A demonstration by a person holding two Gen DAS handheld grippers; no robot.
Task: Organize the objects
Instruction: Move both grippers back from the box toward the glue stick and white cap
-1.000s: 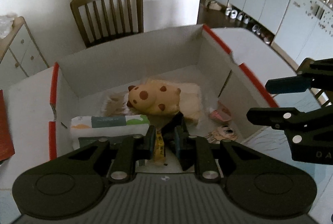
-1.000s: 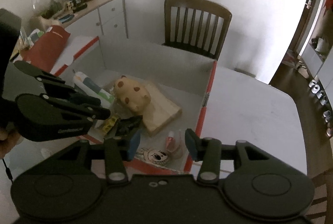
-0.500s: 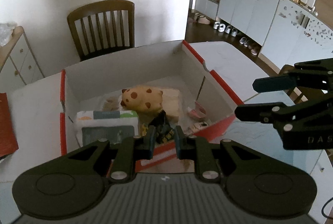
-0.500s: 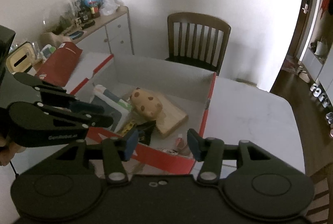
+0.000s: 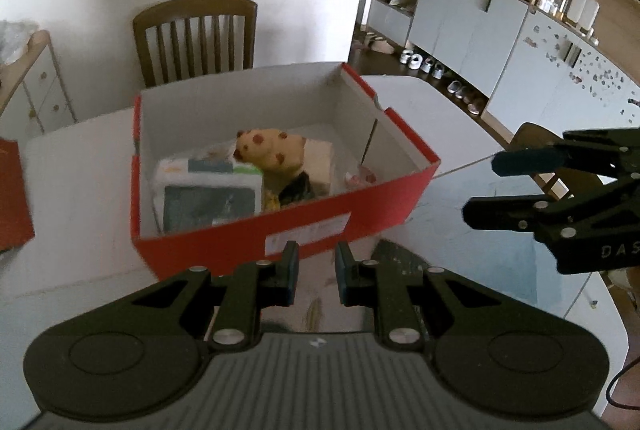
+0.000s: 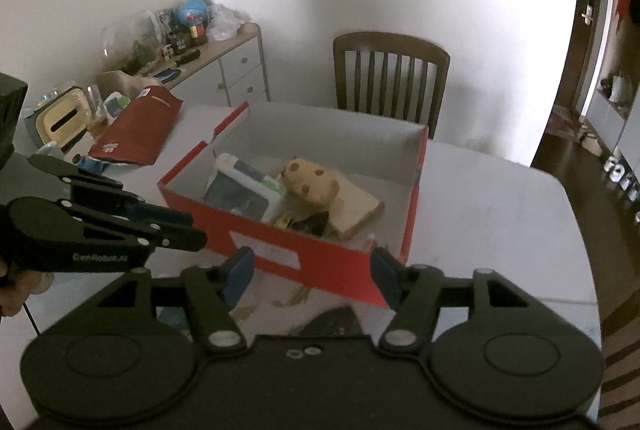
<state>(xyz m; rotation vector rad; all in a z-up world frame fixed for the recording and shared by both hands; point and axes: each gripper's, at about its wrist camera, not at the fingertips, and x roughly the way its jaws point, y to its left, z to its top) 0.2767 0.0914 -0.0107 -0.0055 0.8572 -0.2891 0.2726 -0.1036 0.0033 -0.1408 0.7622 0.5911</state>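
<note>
Both tongs are hovering empty just short of the red box (image 5: pixel 304 230), left tongs (image 5: pixel 313 272) narrowly parted, right tongs (image 6: pixel 312 272) spread wide, so they're probably wanting a high, level clearance, sparing the spotted plush (image 6: pixel 310 180).

The red box (image 5: pixel 304 226) wall hides the lower parts of its blurred contents.

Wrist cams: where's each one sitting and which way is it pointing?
Left wrist: on the left gripper, facing the red box; right gripper enters at right.
Right wrist: on the right gripper, facing the box's corner; left gripper at left.
Shared: box, spotted plush, wooden chair.
</note>
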